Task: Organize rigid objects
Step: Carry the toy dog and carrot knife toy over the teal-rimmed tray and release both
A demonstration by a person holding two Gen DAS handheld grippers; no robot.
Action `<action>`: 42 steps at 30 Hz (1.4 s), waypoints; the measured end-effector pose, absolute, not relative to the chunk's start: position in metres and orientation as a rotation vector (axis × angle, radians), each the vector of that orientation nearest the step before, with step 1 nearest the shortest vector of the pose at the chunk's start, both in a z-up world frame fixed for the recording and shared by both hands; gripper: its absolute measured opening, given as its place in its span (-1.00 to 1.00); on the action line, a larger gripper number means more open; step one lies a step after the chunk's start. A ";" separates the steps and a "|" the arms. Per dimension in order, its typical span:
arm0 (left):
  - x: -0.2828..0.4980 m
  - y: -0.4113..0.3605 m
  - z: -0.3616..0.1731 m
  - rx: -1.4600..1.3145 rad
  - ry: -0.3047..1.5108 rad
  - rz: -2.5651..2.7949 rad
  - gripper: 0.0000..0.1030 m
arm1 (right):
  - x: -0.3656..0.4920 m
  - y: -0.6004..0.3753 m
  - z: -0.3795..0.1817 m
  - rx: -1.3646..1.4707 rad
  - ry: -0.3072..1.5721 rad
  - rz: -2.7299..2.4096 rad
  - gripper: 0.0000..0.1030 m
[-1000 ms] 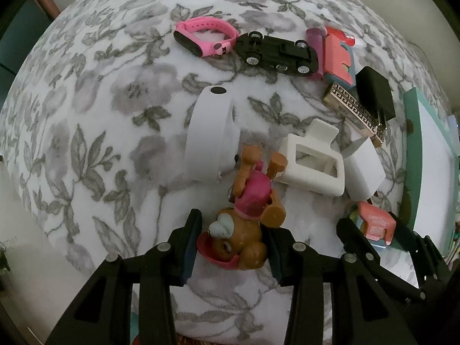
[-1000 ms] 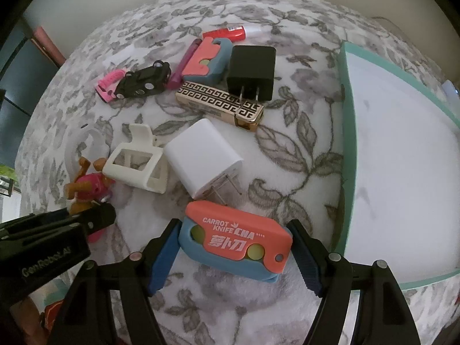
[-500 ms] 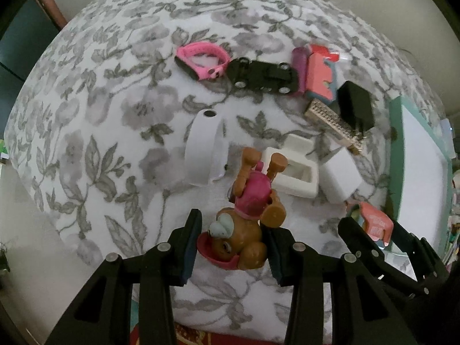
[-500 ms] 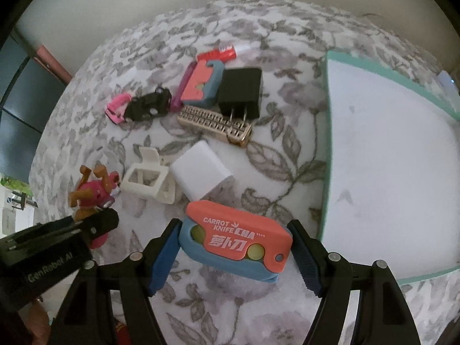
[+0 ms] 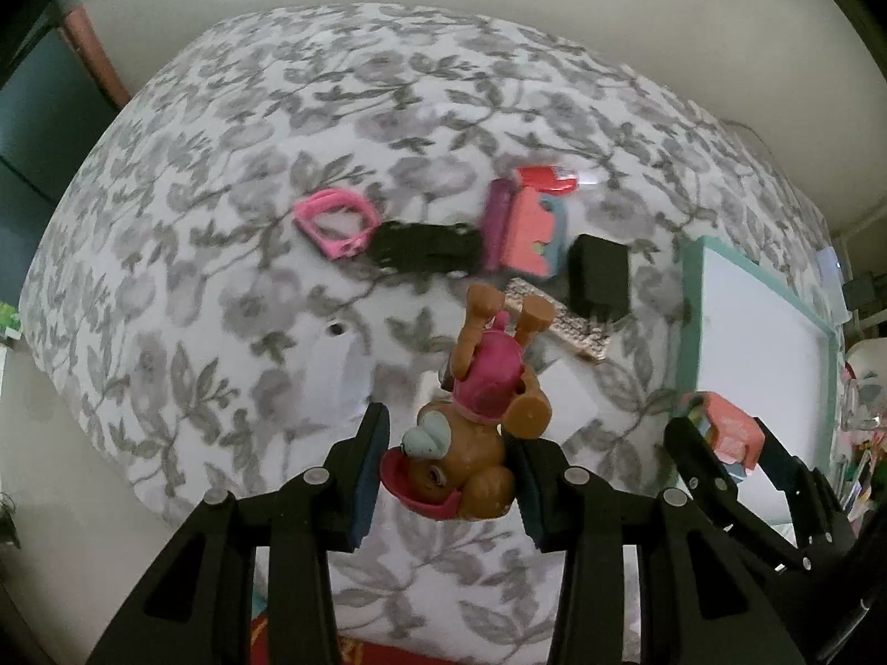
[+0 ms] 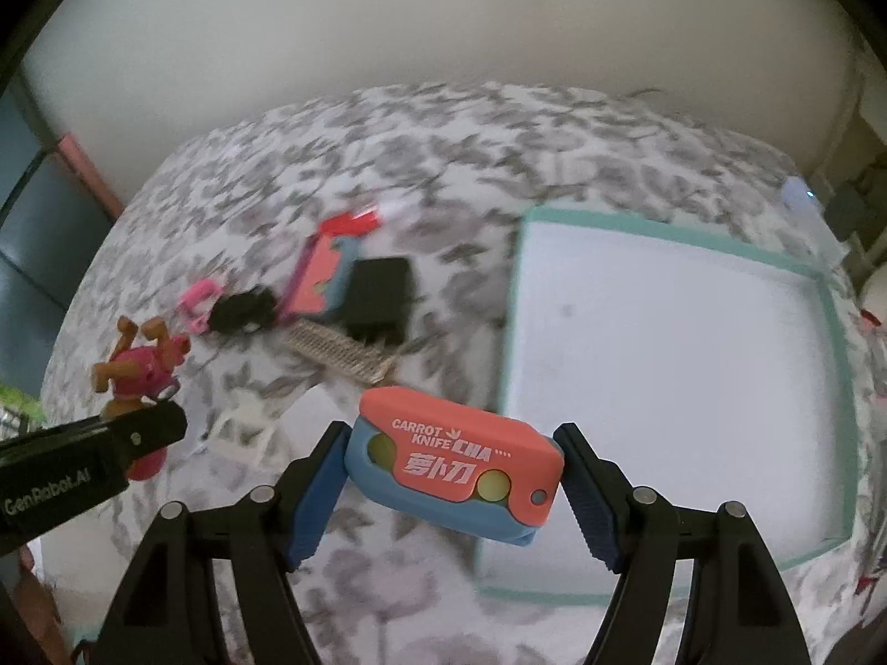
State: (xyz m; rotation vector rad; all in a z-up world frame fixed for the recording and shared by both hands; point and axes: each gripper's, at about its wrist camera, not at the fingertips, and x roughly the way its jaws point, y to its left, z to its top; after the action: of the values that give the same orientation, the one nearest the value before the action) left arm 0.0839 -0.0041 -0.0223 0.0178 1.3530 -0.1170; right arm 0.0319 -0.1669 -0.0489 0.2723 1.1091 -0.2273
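My left gripper [image 5: 450,463] is shut on a brown toy dog [image 5: 477,432] in a pink outfit and red cap, held upside down in the air above the floral cloth. The right gripper [image 6: 452,490] is shut on a coral and blue carrot knife [image 6: 454,465] marked "CARROT KNIFE", also lifted off the cloth. In the right wrist view the toy dog [image 6: 141,366] and the left gripper's finger [image 6: 138,435] show at the left. A white tray with a teal rim [image 6: 834,343] lies to the right of the knife.
On the cloth lie a pink watch band [image 5: 335,221], a black toy car [image 5: 424,246], a second coral and blue knife [image 5: 532,233], a black plug adapter [image 5: 599,274], a patterned gold bar [image 5: 565,327] and blurred white pieces [image 5: 332,382]. A wall rises behind.
Both grippers have risen off the cloth with their objects; the objects on the cloth look smaller and farther. The right view has swung toward the tray.
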 end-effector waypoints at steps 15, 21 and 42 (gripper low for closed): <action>0.109 -0.128 -0.033 0.128 1.309 -0.271 -0.15 | 0.017 -0.268 -0.072 0.276 1.084 -0.596 0.48; 0.116 -0.180 -0.043 0.167 1.287 -0.372 -0.15 | 0.003 -0.300 -0.083 0.333 1.092 -0.714 0.48; 0.117 -0.238 -0.099 0.273 1.319 -0.436 -0.15 | -0.010 -0.326 -0.100 0.367 1.113 -0.822 0.48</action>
State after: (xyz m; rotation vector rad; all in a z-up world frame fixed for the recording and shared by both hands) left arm 0.1175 -0.2375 -0.0991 0.2730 1.3187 -0.4361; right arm -0.0102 -0.3265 -0.1001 0.3675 1.1126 -0.8217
